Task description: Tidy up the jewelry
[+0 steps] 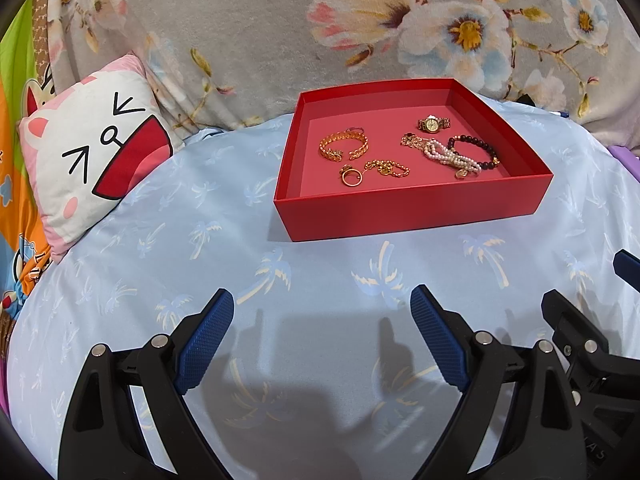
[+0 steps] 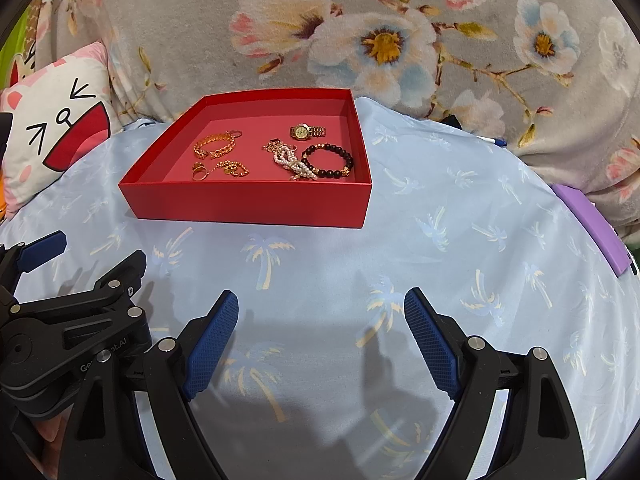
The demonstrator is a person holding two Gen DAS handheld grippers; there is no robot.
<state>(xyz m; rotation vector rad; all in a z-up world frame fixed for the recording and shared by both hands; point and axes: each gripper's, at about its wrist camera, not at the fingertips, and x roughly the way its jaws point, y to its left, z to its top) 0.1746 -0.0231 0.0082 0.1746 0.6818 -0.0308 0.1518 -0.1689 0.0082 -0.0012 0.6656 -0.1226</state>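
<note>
Both hand-held grippers, left (image 1: 322,320) and right (image 2: 320,322), gape empty short of the red tray (image 1: 412,210); inside it lie watch (image 1: 433,123), gold bracelet (image 1: 343,146), ring (image 1: 351,178), pearls (image 1: 448,156), dark beads (image 1: 486,152); judged gathered, sorting hardly begun; bedspread (image 1: 320,264) beneath.

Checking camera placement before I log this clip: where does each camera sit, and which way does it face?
Left wrist: sits on the left gripper, looks forward and down over the pale blue palm-print cloth at the shallow red cardboard box; its own open fingers and the right gripper's edge show.
Right wrist: sits on the right gripper, same aim, box left of centre; its open fingers and the left gripper's black linkage show.
Shared: box, gold wristwatch, dark bead bracelet, cartoon pillow.
</note>
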